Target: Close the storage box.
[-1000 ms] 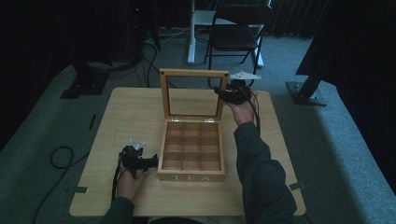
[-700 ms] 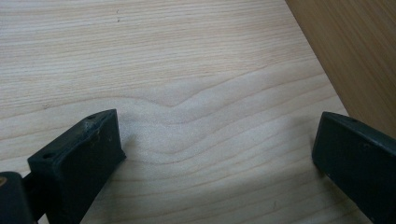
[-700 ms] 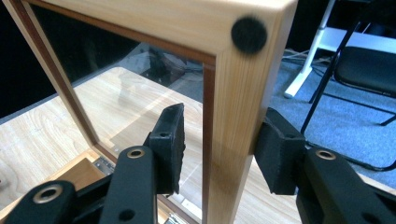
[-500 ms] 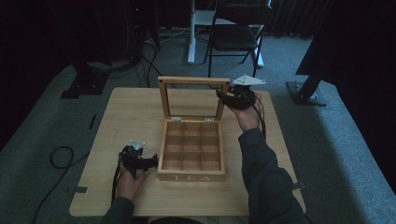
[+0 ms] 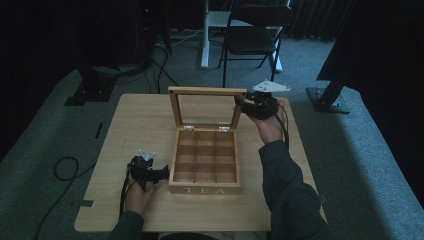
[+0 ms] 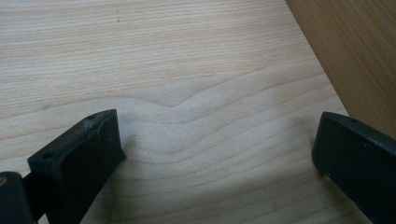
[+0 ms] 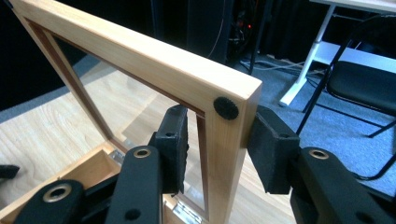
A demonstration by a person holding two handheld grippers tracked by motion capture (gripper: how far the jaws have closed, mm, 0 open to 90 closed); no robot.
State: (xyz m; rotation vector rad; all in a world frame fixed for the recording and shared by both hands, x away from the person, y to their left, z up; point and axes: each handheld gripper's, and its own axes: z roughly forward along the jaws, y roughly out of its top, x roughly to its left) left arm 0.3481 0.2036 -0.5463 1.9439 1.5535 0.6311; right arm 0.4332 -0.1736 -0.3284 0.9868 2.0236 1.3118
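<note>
Pale matt wood with wavy grain on the table (image 6: 187,93). Same light smooth wood for the tea box (image 5: 205,189), clear glossy pane in the lid (image 7: 140,56). Small shiny metal hinges (image 7: 187,212). Matt black plastic on the right gripper (image 7: 219,149), slightly rough.

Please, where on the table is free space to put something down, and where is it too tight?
Bare wood lies left of the tea box, from the far left corner of the table down toward the left gripper. A narrower bare strip runs along the near edge. It is tight right of the box, where the right gripper clamps the lid.
</note>
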